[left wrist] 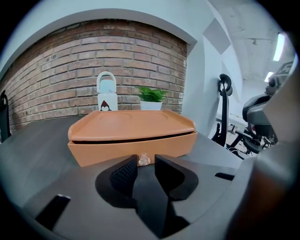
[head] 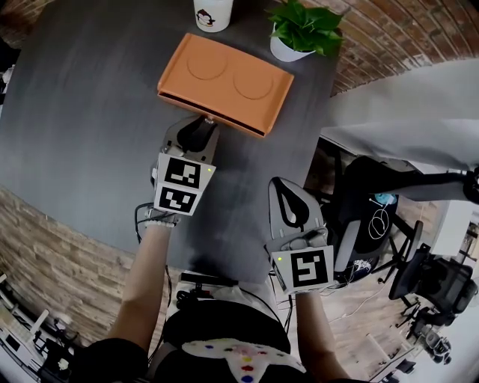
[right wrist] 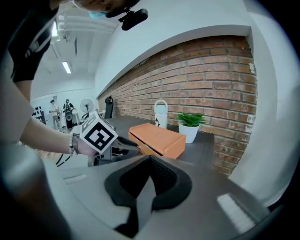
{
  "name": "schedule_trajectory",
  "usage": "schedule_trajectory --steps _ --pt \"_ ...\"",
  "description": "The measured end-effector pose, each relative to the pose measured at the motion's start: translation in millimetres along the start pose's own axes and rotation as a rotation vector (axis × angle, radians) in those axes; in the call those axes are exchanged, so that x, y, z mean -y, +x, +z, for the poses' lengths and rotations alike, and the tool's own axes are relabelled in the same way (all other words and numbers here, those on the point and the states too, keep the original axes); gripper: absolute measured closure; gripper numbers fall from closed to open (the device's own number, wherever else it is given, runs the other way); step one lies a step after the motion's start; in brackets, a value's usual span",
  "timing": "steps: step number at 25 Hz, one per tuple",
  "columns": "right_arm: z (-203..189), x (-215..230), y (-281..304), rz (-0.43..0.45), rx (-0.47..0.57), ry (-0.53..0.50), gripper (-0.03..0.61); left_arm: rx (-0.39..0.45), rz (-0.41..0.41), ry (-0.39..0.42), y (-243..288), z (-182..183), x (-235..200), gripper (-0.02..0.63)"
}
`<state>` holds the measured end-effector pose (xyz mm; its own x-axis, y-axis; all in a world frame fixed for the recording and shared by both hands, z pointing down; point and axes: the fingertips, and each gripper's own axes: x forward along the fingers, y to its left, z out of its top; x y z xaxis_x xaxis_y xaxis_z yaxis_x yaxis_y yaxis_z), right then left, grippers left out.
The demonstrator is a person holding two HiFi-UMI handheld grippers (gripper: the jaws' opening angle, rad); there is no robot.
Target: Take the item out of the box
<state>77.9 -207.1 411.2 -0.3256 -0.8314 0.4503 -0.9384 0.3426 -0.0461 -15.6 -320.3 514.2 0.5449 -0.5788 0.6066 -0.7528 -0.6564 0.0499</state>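
An orange box (head: 224, 82) with its lid down lies on the dark grey table (head: 82, 112), toward the far side. In the left gripper view the box (left wrist: 131, 133) fills the middle, and a small clear knob (left wrist: 144, 159) sticks out of its front wall. My left gripper (left wrist: 146, 161) is open right at that front wall, with the knob in the gap at its fingertips and the pads apart from it. In the head view this gripper (head: 202, 125) reaches the box's near edge. My right gripper (head: 281, 187) hangs shut and empty near the table's right edge, away from the box.
A white bottle with a penguin print (head: 212, 13) and a potted plant (head: 303, 30) stand behind the box by the brick wall. The table's right edge drops off beside my right gripper; an office chair (head: 374, 217) stands beyond it.
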Motion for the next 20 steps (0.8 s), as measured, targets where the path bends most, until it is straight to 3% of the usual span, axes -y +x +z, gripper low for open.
schedule_trajectory --steps 20 --pt "-9 -9 -10 0.012 -0.033 -0.026 0.571 0.001 0.039 -0.004 -3 -5 -1 0.537"
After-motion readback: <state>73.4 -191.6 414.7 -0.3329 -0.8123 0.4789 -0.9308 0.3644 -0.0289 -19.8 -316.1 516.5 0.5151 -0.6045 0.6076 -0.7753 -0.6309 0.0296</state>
